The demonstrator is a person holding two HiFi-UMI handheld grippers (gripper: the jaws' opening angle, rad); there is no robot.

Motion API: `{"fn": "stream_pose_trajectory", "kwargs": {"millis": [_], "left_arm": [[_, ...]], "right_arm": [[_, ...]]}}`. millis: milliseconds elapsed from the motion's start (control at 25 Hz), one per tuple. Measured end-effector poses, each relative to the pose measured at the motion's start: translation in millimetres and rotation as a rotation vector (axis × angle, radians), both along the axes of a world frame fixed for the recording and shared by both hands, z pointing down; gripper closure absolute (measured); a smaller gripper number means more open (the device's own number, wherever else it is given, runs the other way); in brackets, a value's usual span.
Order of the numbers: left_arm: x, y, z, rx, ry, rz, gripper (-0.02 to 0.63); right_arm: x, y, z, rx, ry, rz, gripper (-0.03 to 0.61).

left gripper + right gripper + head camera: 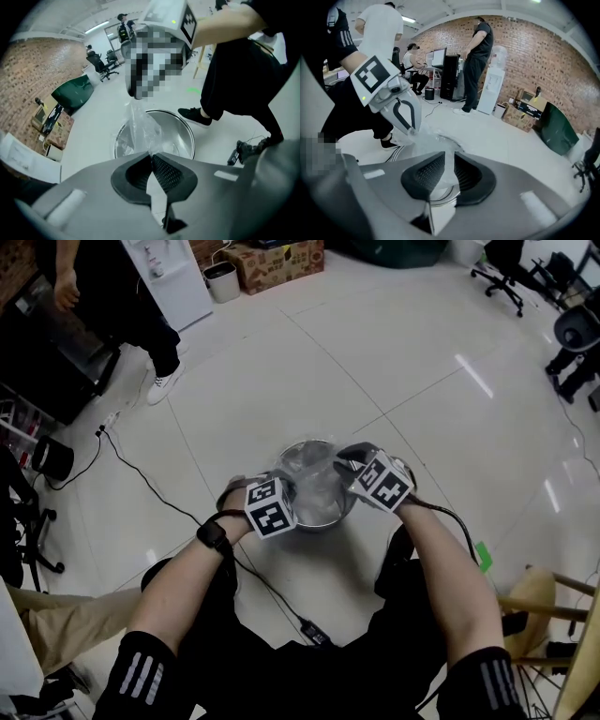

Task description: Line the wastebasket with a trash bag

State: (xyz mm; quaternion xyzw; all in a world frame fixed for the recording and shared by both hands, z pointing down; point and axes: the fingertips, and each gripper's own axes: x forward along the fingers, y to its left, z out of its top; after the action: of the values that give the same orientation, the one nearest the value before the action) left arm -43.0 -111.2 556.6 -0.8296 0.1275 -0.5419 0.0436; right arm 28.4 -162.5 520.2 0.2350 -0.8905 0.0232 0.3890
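Noted steel wastebasket (306,444) on pale floor (281,362), dead centre of head view. Clear trash bag (140,124) bunched over its mouth, partly inside. At basket's 8 o'clock: left gripper (151,157), jaws together, pinching a peak of bag film pulled up above the rim. At 3 o'clock: right gripper (449,164), jaws parted, film hanging between pads, not pressed.

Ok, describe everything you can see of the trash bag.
The trash bag is thin, clear, crinkled plastic film, bunched above the round metal wastebasket with its lower part inside. The left gripper pinches one fold with shut jaws; more film passes between the slightly parted jaws of the right gripper.
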Motion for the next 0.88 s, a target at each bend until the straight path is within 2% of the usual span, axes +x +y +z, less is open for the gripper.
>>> {"fn": "stream_pose_trajectory", "kwargs": {"millis": [160,400,520,760,840,880], "left_arm": [[-6.3,-17.7,-24.2,-0.070,0.135,-0.109,0.617],[-19.9,-38.1,-38.9,-0.115,0.242,-0.217,0.617],[-20.7,-37.6,-42.1,-0.148,0.271,-0.237,0.617],[-13.5,-30.8,-44.3,-0.161,0.288,-0.209,0.615],[-12.7,-30.0,-43.3,-0.159,0.287,-0.200,0.615],[-13.1,-29.9,-42.8,-0.157,0.283,-0.195,0.615]], "right_arm": [[13.7,0.7,-10.6,0.060,0.045,-0.019,0.500],[4.7,25.6,23.5,-0.009,0.139,-0.123,0.465],[-3.9,34.8,43.0,0.001,0.207,-0.180,0.449],[-20.9,37.2,64.7,0.054,0.307,-0.255,0.432],[-20.1,34.8,71.6,0.066,0.342,-0.254,0.443],[-18.8,32.7,72.9,0.073,0.353,-0.248,0.477]]}}
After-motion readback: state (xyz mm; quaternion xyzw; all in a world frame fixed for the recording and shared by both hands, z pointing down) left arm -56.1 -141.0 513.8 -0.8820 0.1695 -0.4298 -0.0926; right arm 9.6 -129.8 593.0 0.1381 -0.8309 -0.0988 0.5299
